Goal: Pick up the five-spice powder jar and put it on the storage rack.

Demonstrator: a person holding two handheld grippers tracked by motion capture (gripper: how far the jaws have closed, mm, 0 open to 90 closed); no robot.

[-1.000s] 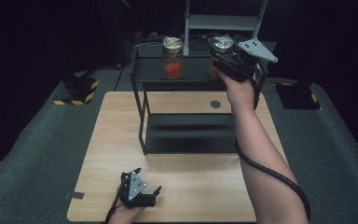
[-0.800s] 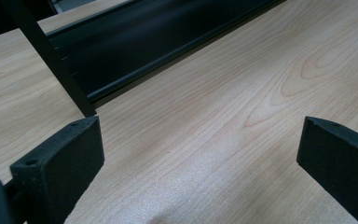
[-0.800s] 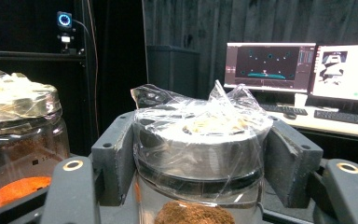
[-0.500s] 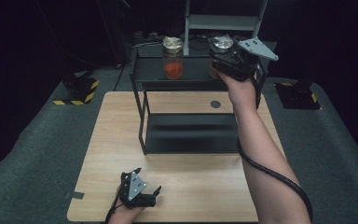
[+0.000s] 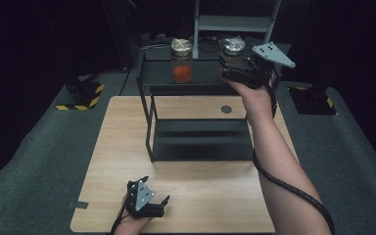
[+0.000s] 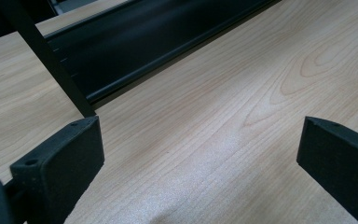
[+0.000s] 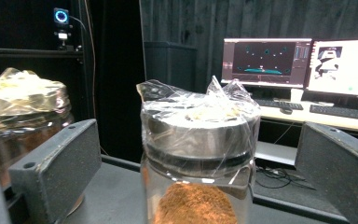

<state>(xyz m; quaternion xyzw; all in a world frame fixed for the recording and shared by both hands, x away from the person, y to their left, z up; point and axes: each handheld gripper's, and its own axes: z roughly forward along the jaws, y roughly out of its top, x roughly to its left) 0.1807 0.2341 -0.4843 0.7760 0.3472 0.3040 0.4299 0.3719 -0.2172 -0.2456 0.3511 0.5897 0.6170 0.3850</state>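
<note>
Dark curtains and grey carpet ring a pale wooden table (image 5: 196,196), and from above I see a black two-tier rack (image 5: 200,142) standing on its far half. On the rack's top shelf stand two glass jars, both upright with their long axes vertical: the orange-filled jar (image 5: 182,61) toward the left and the wrapped jar (image 5: 233,54) toward the right, each capped with crinkled film. The right gripper (image 5: 235,73) is raised to the top shelf and sits right at the wrapped jar, the grey plate on its back tipped upward; from this height I cannot quite tell whether its jaws touch the glass. The left gripper (image 5: 149,208) lies low at the near edge of the table, well apart from the rack. Along the left gripper (image 6: 200,154), the two black jaws stand wide apart with nothing between them, hovering just above bare wood grain, and the rack's lower shelf (image 6: 158,42) and one leg cross the top of the view. Along the right gripper (image 7: 196,172), the wrapped jar (image 7: 198,158) stands between the jaws: clear glass, a grey metal lid under bunched clear film, reddish-brown powder in the lower part. The jaws are spread wide, with a visible gap on either side of the jar, so they hold nothing. The orange-filled jar (image 7: 23,126) stands to its left behind the left jaw, and lit monitors (image 7: 303,65) glow on a desk beyond.
</note>
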